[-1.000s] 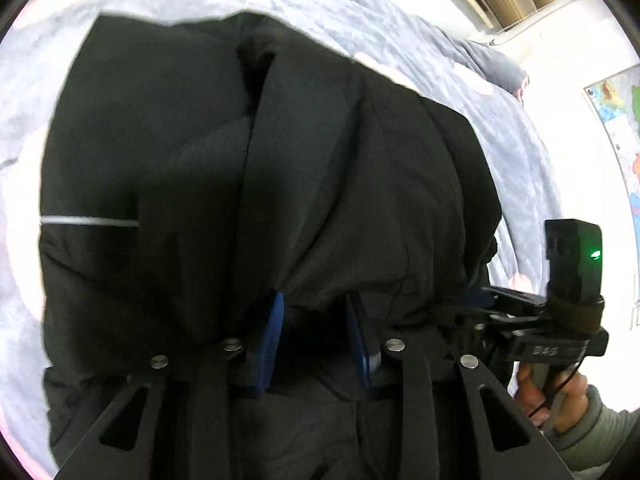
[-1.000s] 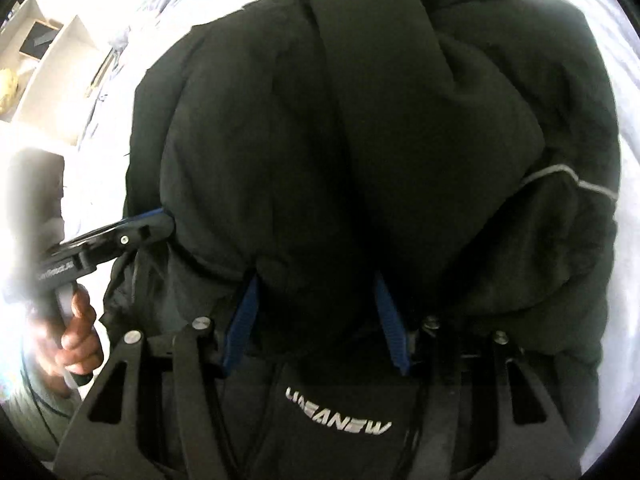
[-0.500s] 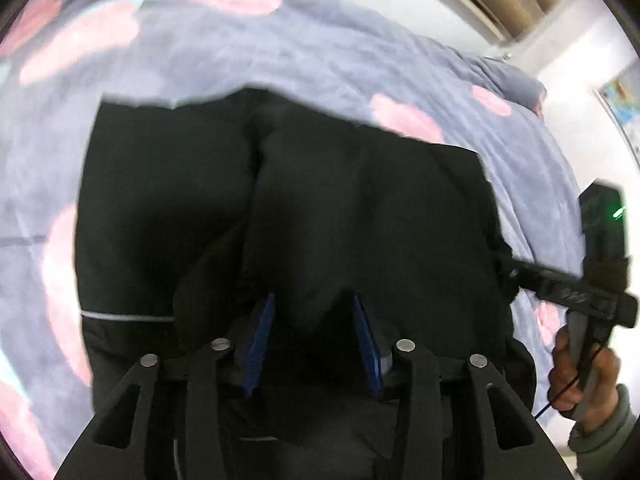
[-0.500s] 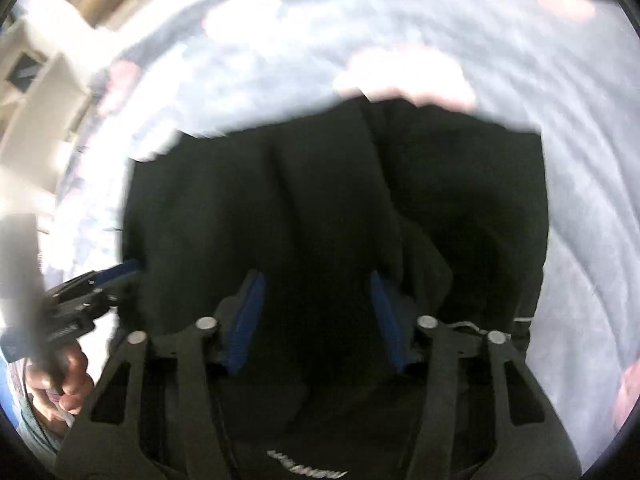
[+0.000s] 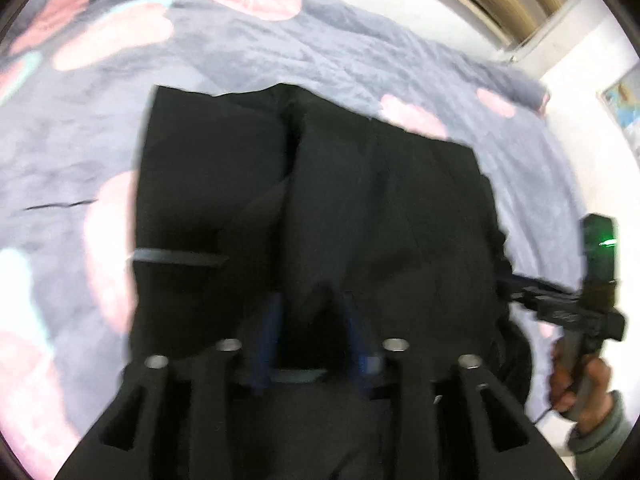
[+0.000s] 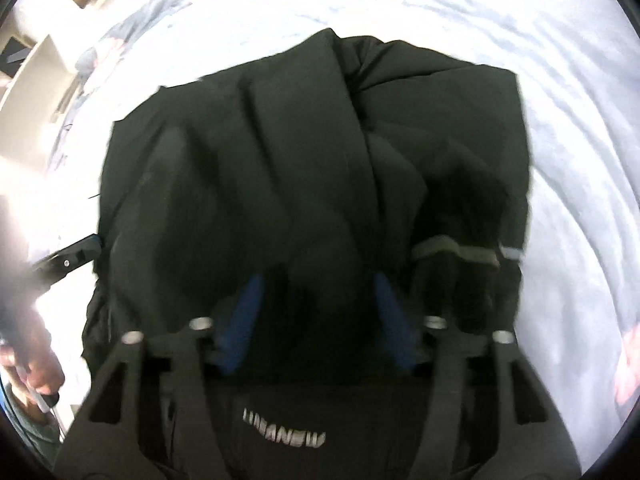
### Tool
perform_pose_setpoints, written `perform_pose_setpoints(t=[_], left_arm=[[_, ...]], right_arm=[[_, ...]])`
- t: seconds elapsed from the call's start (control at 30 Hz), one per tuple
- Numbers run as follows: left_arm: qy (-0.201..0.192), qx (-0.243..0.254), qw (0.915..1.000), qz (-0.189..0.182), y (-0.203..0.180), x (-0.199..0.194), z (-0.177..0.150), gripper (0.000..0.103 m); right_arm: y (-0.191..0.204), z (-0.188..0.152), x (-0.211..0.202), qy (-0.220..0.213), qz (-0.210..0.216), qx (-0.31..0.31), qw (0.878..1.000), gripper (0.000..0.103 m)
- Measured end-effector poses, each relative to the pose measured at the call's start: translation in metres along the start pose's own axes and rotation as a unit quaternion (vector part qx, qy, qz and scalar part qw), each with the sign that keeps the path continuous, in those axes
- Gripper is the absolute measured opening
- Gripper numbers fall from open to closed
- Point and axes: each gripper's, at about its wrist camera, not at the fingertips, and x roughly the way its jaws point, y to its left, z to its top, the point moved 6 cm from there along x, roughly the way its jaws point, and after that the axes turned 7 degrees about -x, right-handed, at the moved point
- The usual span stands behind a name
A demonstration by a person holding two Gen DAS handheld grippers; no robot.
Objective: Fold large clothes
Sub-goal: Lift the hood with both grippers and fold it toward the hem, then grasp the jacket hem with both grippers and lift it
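Observation:
A large black jacket [image 5: 360,208] with a thin reflective stripe hangs folded from both grippers above the bed. My left gripper [image 5: 312,320] is shut on a bunch of its fabric between the blue pads. My right gripper [image 6: 316,300] is shut on the jacket [image 6: 304,160] as well, with white lettering on the cloth just below the fingers. The right gripper also shows at the right edge of the left wrist view [image 5: 576,312], and the left gripper at the left edge of the right wrist view [image 6: 72,256].
A grey-blue bedspread [image 5: 280,40] with pink blotches lies under the jacket; it looks pale and overexposed in the right wrist view [image 6: 520,20]. A white wall with a poster [image 5: 624,100] is at the right. Shelving [image 6: 24,60] stands at the far left.
Both grippers have lifted and carried the jacket, so more of the bedspread shows around it. The jacket's hanging lower edge has swung. Both grips held throughout.

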Motion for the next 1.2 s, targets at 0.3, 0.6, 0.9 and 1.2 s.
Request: perform_pose_setpoints(t=[0.3,0.6,0.9,1.2], left_arm=[[-0.013,-0.038,0.9984,0.039,0.043,-0.066,-0.094,0.05],[-0.022,-0.092,0.9942,0.051,0.08,-0.104,-0.163,0.05],[0.023,-0.165,0.9849,0.046,0.139,-0.114,-0.231,0.05],[0.08,-0.238,0.9678,-0.018,0.179,-0.094,-0.282,0.054]], right_arm=[[-0.023,-0.098,-0.058,-0.007,-0.019,0.042,0.999,0.071],[-0.042,-0.175,-0.09,0.0,-0.033,0.1,0.994,0.074],[-0.054,-0.245,-0.096,0.039,-0.058,0.111,0.991,0.076],[-0.072,-0.28,-0.089,0.071,-0.059,0.139,0.986,0.076]])
